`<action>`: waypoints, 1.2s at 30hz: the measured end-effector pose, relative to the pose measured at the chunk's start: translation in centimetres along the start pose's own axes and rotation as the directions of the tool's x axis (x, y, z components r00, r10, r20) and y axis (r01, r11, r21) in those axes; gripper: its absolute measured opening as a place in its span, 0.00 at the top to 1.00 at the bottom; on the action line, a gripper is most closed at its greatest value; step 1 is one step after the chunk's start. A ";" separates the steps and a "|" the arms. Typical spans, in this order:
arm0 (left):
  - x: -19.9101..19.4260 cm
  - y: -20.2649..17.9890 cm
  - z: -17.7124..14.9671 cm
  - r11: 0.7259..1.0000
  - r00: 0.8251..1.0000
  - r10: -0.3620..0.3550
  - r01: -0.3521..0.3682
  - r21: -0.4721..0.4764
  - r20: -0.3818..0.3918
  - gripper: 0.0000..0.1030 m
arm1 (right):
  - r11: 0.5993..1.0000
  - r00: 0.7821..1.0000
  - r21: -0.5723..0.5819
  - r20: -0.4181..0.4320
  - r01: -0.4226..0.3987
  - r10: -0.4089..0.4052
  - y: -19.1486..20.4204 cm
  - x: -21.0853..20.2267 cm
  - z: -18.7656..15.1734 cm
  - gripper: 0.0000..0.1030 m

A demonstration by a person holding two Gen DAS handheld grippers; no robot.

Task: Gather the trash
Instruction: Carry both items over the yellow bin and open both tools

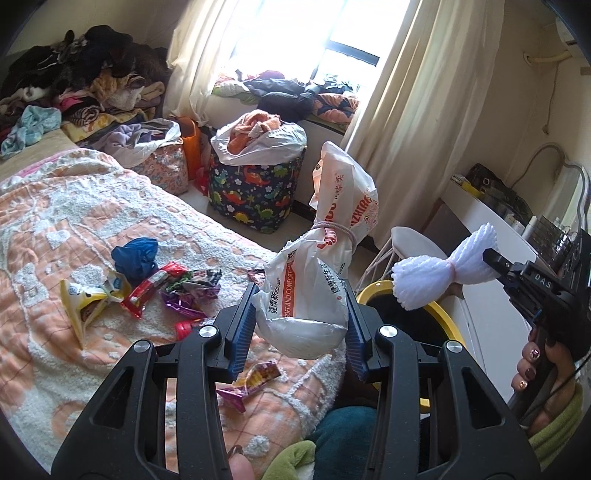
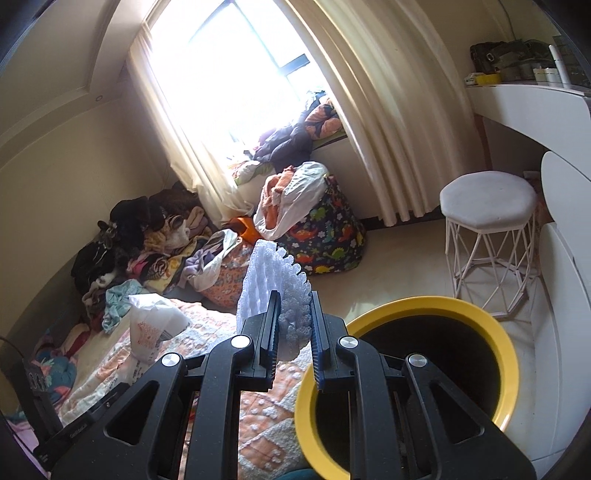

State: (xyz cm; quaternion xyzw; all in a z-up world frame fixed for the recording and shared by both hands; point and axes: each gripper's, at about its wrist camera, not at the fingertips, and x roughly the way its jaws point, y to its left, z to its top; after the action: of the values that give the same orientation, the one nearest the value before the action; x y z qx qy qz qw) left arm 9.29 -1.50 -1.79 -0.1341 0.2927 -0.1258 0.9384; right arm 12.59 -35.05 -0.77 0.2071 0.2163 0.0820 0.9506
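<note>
The bedroom was cluttered: a bed (image 1: 74,229) under an orange-and-white quilt, one bright window (image 1: 295,33) between two cream curtains, and clothes heaped along the wall and the sill. On the floor stood one dinosaur-print bag (image 1: 255,192) stuffed with laundry, one floral bag (image 1: 166,170) beside it, one white stool (image 2: 487,206) and one yellow-rimmed bin (image 2: 406,365) just beside the bed.

Two claws were in view. The left claw (image 1: 299,325) gripped one white plastic bag (image 1: 314,269), tied at the neck with a band and printed in red, held above the bed's edge near the bin. The right claw (image 2: 293,328) was clenched on one white foam net (image 2: 273,280), pinched at its middle, close to the bin's rim; in the left view that net (image 1: 439,269) hung just above the rim.

On the quilt lay one crumpled blue bag (image 1: 135,254) and a loose scatter of snack wrappers (image 1: 155,291), about six, though overlap made the count unsure. One more wrapper (image 1: 255,380) showed below the left claw, partly hidden by it.

The bin's inside was dark, so its contents could not be made out. A hand (image 1: 543,365) on the right claw's handle was cut off at the frame edge. Items on the white bench (image 2: 532,99) were too small to tell apart.
</note>
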 end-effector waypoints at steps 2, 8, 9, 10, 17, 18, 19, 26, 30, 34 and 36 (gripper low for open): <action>0.1 -0.4 0.0 1.000 1.000 -0.007 0.007 0.007 -0.004 0.66 | 1.000 1.000 0.005 0.008 0.010 -0.011 -0.5 -0.2 0.2 0.86; 0.9 -1.5 -0.2 0.999 0.999 -0.029 0.029 0.030 -0.020 0.66 | 0.999 0.998 0.024 0.027 0.047 -0.048 -2.1 -0.6 0.5 0.86; 1.1 -1.8 -0.2 0.999 0.999 -0.033 0.034 0.034 -0.023 0.66 | 0.998 0.998 0.027 0.029 0.053 -0.054 -2.3 -0.6 0.5 0.86; 1.2 -2.0 -0.3 0.999 0.999 -0.037 0.038 0.039 -0.027 0.66 | 0.998 0.998 0.030 0.031 0.059 -0.060 -2.6 -0.7 0.6 0.86; 2.5 -3.9 -1.0 0.995 0.996 -0.063 0.068 0.070 -0.064 0.66 | 0.993 0.993 0.054 0.044 0.107 -0.109 -4.4 -1.0 0.8 0.86; 2.6 -4.1 -1.2 0.995 0.995 -0.066 0.071 0.075 -0.069 0.66 | 0.992 0.992 0.057 0.045 0.115 -0.118 -4.7 -1.0 0.9 0.86; 2.8 -4.4 -1.4 0.994 0.995 -0.068 0.074 0.082 -0.075 0.66 | 0.991 0.991 0.060 0.046 0.122 -0.124 -5.0 -1.1 0.9 0.86; 4.0 -6.2 -2.3 0.987 0.989 -0.088 0.102 0.122 -0.115 0.66 | 0.980 0.982 0.089 0.058 0.176 -0.181 -7.0 -1.4 0.9 0.86; 4.7 -7.2 -2.9 0.983 0.986 -0.096 0.115 0.142 -0.139 0.66 | 0.973 0.975 0.107 0.060 0.207 -0.214 -8.1 -1.4 0.8 0.86; 5.4 -7.9 -3.6 0.980 0.982 -0.097 0.123 0.157 -0.162 0.66 | 0.964 0.968 0.116 0.055 0.238 -0.245 -9.0 -1.3 0.5 0.86; 5.8 -8.2 -3.9 0.979 0.980 -0.097 0.125 0.163 -0.172 0.66 | 0.960 0.964 0.117 0.052 0.255 -0.262 -9.3 -1.2 0.4 0.86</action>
State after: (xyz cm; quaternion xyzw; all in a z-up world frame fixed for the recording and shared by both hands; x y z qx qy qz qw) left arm 10.31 -11.63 -5.19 -0.0575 0.3483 -0.2135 0.9109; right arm 12.30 -43.88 -3.93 0.2314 0.2135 -0.0620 0.9471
